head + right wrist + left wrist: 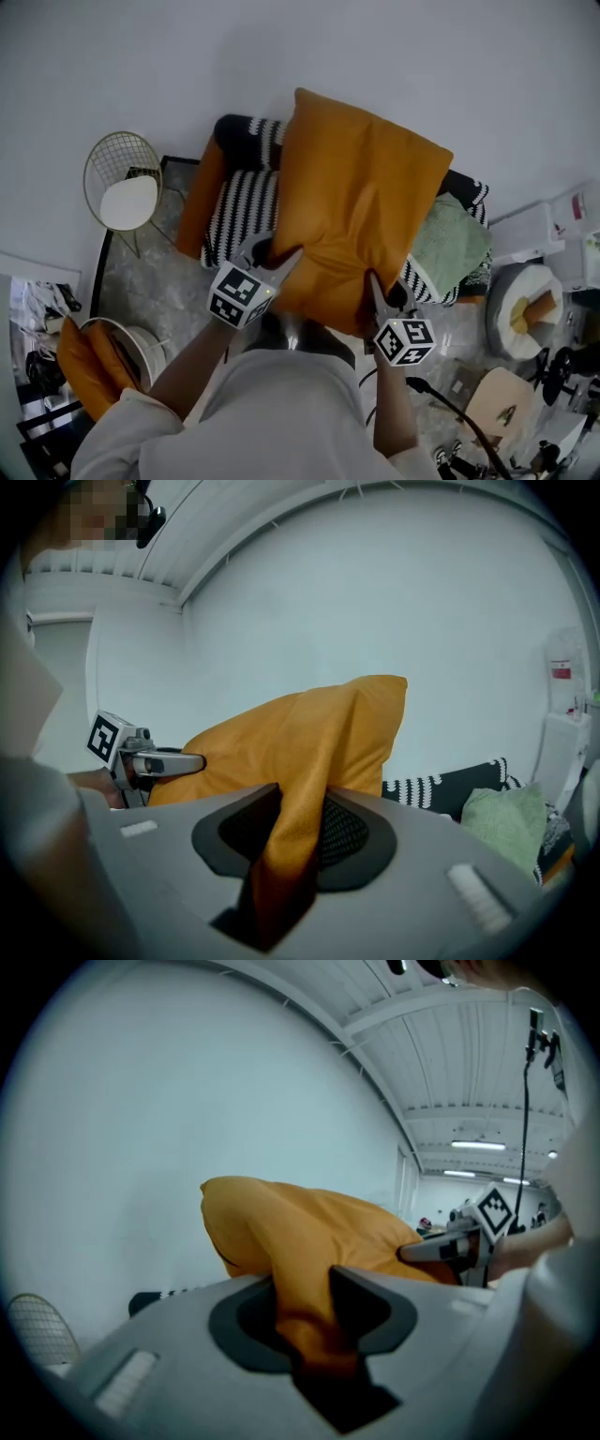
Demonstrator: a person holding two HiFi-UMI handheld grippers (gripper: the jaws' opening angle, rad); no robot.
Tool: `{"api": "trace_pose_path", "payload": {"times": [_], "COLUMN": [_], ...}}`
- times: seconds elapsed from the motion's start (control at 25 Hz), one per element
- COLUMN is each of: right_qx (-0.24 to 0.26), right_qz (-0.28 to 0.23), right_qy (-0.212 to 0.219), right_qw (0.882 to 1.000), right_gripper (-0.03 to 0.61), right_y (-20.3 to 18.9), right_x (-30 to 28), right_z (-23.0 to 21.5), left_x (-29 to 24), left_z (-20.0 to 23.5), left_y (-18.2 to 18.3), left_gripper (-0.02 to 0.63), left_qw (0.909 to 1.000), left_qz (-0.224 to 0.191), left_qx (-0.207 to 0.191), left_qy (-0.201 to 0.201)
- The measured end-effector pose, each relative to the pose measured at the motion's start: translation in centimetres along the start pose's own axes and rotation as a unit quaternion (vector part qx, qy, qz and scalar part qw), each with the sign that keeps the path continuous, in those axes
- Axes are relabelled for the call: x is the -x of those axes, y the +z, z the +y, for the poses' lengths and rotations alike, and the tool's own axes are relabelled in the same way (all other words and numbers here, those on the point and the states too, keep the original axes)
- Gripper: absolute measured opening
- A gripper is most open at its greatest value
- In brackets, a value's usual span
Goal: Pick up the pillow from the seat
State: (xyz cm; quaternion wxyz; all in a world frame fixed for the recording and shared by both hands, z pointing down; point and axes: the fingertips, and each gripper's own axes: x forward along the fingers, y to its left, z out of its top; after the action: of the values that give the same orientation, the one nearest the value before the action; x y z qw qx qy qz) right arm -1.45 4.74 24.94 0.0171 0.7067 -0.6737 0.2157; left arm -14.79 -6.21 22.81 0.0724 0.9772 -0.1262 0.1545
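Note:
An orange pillow (352, 206) hangs in the air above the seat (239, 202), a chair covered in black-and-white stripes. My left gripper (281, 258) is shut on the pillow's near left edge, and its fabric (309, 1307) is pinched between the jaws in the left gripper view. Over at the near right corner my right gripper (380, 291) is shut on the same pillow, with a fold of cloth (295, 822) squeezed between its jaws. The pillow rises away from both grippers toward the white wall.
A second orange cushion (199, 197) leans on the seat's left arm and a green cushion (455, 242) lies on its right side. A gold wire chair (122, 183) stands at the left. Orange cushions (89, 370) sit in a white tub at lower left; boxes and gear crowd the right.

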Motion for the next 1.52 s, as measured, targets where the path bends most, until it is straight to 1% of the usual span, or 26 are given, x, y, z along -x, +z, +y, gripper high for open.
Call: {"api": "trace_pose_path", "payload": {"times": [0.36, 0.56, 0.76, 1.04, 1.36, 1.52], "right_qx": [0.013, 0.023, 0.045, 0.071, 0.095, 0.11], "right_qz": [-0.027, -0.033, -0.047, -0.075, -0.104, -0.118], "right_qy": [-0.001, 0.011, 0.018, 0.041, 0.069, 0.077], "right_qw": [1.0, 0.999, 0.998, 0.994, 0.988, 0.984], "right_gripper": [0.12, 0.12, 0.12, 0.118, 0.118, 0.118], "right_y": [1.4, 1.2, 1.4, 2.2, 3.6, 4.1], "right_x": [4.3, 7.3, 10.8, 15.2, 17.8, 18.8], "right_z": [-1.6, -2.0, -3.0, -3.0, -1.9, -0.8], "left_x": [-0.2, 0.6, 1.2, 3.4, 5.8, 7.6], "left_z": [-4.3, -7.5, -11.4, -16.1, -18.6, -19.7], "left_y": [2.1, 2.3, 2.5, 3.8, 5.2, 6.1], "left_gripper": [0.133, 0.133, 0.13, 0.13, 0.13, 0.13], "left_qw": [0.9996, 0.9989, 0.9975, 0.993, 0.9861, 0.9821], "left_qz": [-0.02, -0.031, -0.048, -0.082, -0.106, -0.119], "left_qx": [-0.02, -0.028, -0.029, -0.045, -0.072, -0.081], "left_qy": [0.004, 0.023, 0.042, 0.072, 0.106, 0.121]}}
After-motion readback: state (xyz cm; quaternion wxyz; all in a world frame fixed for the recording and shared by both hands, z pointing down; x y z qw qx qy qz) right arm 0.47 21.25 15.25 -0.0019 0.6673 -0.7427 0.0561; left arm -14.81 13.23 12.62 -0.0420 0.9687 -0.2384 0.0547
